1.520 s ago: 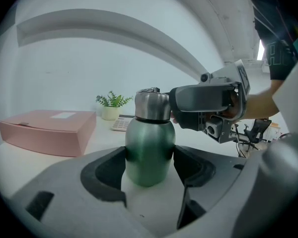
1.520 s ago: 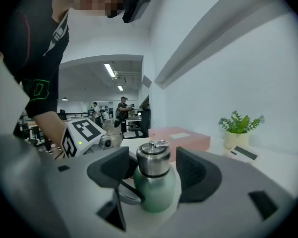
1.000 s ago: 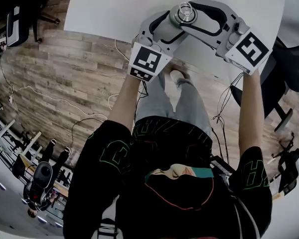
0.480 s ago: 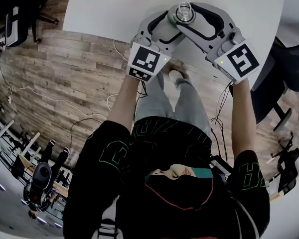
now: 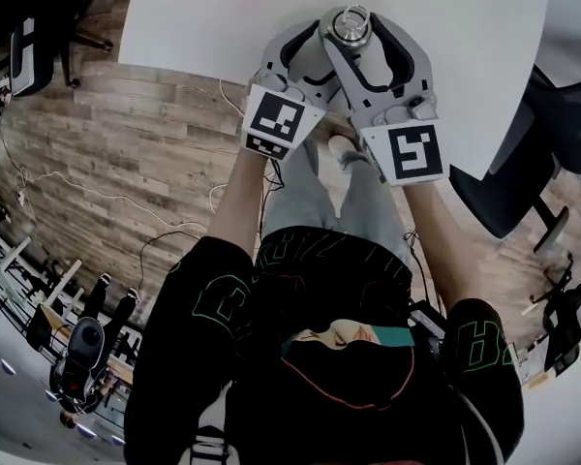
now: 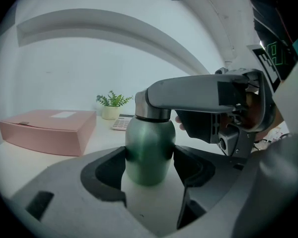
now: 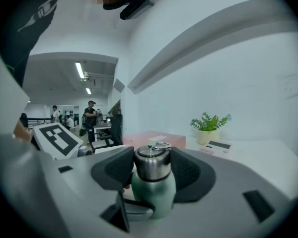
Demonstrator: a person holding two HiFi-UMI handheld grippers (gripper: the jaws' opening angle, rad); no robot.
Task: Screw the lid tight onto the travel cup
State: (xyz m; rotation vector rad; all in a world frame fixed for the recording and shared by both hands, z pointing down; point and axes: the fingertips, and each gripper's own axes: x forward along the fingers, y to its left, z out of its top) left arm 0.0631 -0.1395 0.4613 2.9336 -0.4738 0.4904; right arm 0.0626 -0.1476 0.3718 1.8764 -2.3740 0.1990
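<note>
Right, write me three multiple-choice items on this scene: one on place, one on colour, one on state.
1. What does the right claw grip?
A. the lid
B. the plant
C. the pink box

2. What colour is the cup body?
A. red
B. green
C. black

3. The left claw is:
A. open and empty
B. shut on the cup
C. out of view

Answers:
1 A, its pads clamp the steel lid.
2 B, the body below the lid is green.
3 B, both pads press the cup's sides.
</note>
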